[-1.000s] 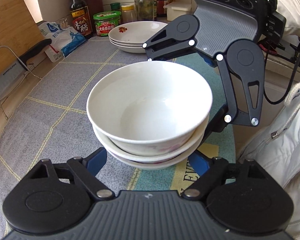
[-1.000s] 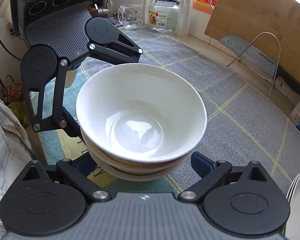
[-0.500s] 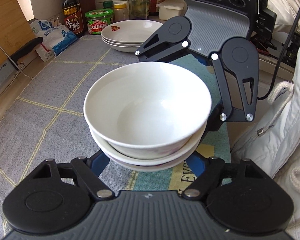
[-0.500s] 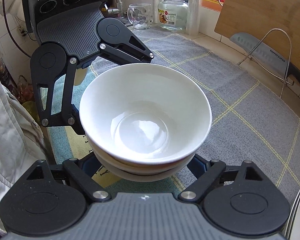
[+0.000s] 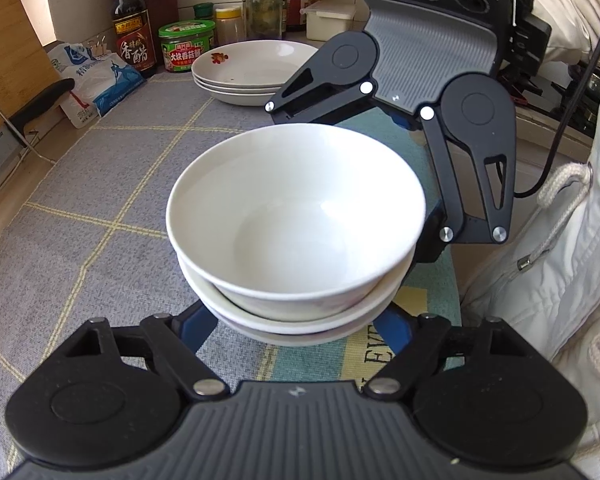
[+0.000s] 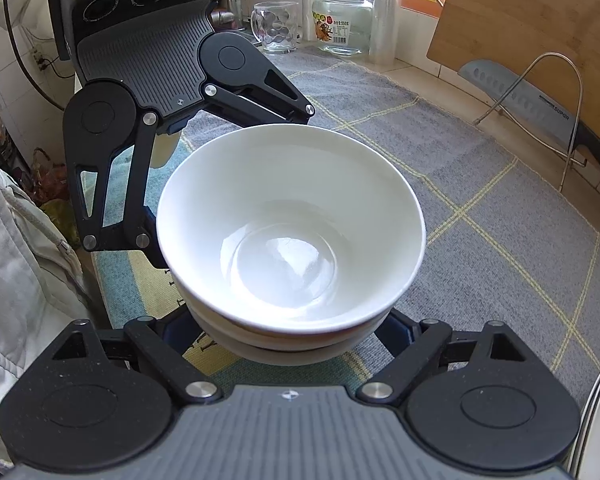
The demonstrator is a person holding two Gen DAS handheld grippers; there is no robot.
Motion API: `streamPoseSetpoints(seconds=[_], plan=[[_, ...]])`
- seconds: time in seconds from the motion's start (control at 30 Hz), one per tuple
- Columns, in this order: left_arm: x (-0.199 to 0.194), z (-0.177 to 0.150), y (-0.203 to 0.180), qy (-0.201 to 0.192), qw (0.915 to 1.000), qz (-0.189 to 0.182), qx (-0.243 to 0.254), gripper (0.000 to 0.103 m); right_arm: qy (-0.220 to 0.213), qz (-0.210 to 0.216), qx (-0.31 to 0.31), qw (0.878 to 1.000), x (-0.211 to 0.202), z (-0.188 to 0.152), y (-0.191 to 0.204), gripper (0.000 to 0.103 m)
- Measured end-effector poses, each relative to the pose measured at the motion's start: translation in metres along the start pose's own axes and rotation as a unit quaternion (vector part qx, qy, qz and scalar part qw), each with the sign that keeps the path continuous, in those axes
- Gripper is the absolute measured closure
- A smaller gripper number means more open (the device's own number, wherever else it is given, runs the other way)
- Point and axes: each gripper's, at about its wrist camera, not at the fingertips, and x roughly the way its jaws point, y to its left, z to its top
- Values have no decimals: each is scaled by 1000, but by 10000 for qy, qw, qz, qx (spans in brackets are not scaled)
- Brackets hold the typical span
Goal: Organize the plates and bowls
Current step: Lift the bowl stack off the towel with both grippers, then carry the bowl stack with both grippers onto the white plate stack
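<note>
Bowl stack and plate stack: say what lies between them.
In the left wrist view, a black finger of the right tongs crosses between the bowl stack and the plate stack; beneath it only grey cloth.

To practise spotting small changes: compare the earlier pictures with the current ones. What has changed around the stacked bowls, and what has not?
The right gripper narrowed its jaws around the stack of bowls, then held. The left gripper narrowed slightly and its jaws are now opening, the stack between them. Whether any pad presses the bowls is hidden. Unchanged: the stack's place, the plates behind, both hands.
</note>
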Motion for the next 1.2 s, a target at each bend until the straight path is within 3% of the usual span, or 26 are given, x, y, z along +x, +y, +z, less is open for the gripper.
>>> streamPoseSetpoints(seconds=[0.33,0.6,0.9,1.2], plan=[[-1,0,1,-25,9999,-131,-25,20,69,3,194,9998,-4,0,1,11],[0,14,-1,-69,10000,10,0,20,50,-40,123,9999,-18,0,-9,11],[18,60,2,-221,9994,256,-68,20,-22,-108,-167,9998,-58,-9,-48,11],[52,125,-2,-398,9983,416,-110,20,-14,-237,-421,9988,-104,-36,-104,11]])
